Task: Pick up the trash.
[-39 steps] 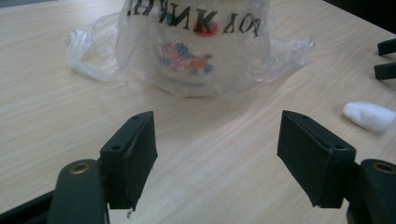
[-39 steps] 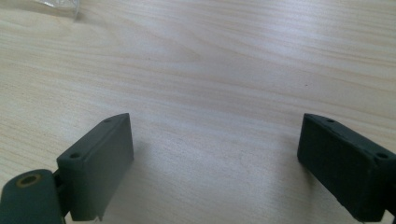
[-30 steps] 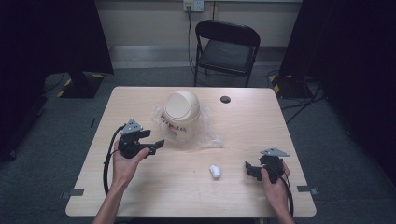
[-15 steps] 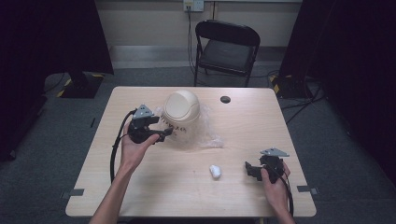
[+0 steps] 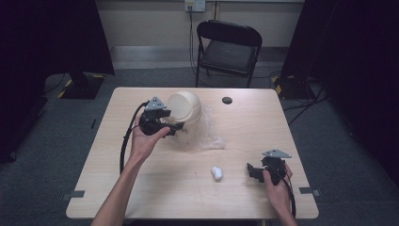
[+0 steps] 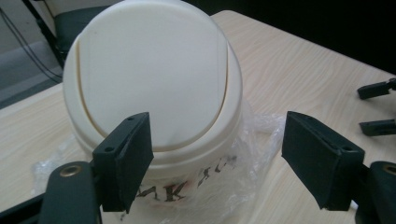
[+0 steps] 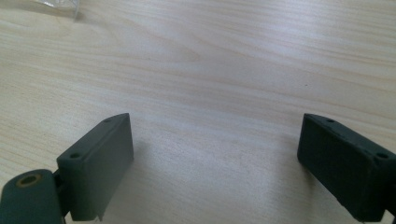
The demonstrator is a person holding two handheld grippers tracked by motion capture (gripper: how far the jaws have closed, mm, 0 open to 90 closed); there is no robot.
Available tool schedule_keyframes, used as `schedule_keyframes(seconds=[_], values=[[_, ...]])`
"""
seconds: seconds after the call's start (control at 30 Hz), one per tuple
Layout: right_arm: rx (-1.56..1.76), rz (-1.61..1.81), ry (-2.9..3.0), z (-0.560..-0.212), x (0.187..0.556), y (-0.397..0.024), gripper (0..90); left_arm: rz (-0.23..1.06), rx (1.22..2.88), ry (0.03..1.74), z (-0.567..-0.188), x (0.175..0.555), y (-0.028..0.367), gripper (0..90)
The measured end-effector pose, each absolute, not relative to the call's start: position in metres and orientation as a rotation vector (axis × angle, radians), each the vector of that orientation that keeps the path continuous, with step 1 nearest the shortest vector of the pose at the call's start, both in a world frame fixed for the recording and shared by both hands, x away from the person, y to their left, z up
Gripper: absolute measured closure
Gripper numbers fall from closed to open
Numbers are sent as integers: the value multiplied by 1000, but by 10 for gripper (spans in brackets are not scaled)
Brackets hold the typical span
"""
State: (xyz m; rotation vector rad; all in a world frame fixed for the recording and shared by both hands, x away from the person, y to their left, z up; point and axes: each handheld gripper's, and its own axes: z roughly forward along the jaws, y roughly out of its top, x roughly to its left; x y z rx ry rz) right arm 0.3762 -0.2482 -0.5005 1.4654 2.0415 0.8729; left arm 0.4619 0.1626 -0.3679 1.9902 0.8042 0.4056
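Note:
A cream bin with a domed swing lid (image 5: 187, 104) stands at the middle back of the table on a clear plastic bag (image 5: 209, 140). My left gripper (image 5: 177, 128) is held against the bin's left front side, jaws open. In the left gripper view the bin (image 6: 154, 70) is close ahead of the left gripper (image 6: 217, 140), whose pads (image 6: 133, 149) stand apart and press on nothing. A small white lump (image 5: 217, 173) lies on the wood at the front. To its right rests my right gripper (image 5: 252, 170). In its own view the right gripper (image 7: 212, 140) is open over bare wood.
A small black disc (image 5: 227, 100) lies near the table's far edge. A black folding chair (image 5: 229, 44) stands behind the table (image 5: 117, 188). Crumpled plastic bag (image 6: 259, 133) spreads to the bin's right. The other gripper's jaws (image 6: 376, 107) show far off at the right edge.
My left gripper has moved up and to the right from the table's left part to the bin's side. The right gripper has stayed put.

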Motion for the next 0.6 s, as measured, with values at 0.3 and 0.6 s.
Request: schedule_keyframes(seconds=[0.3, 0.6], values=[[1465, 873, 2041, -501, 376, -248, 98, 396, 1996, 812, -377, 470, 153, 242], [1464, 873, 2042, -501, 376, -248, 98, 389, 2043, 814, -382, 482, 141, 234]])
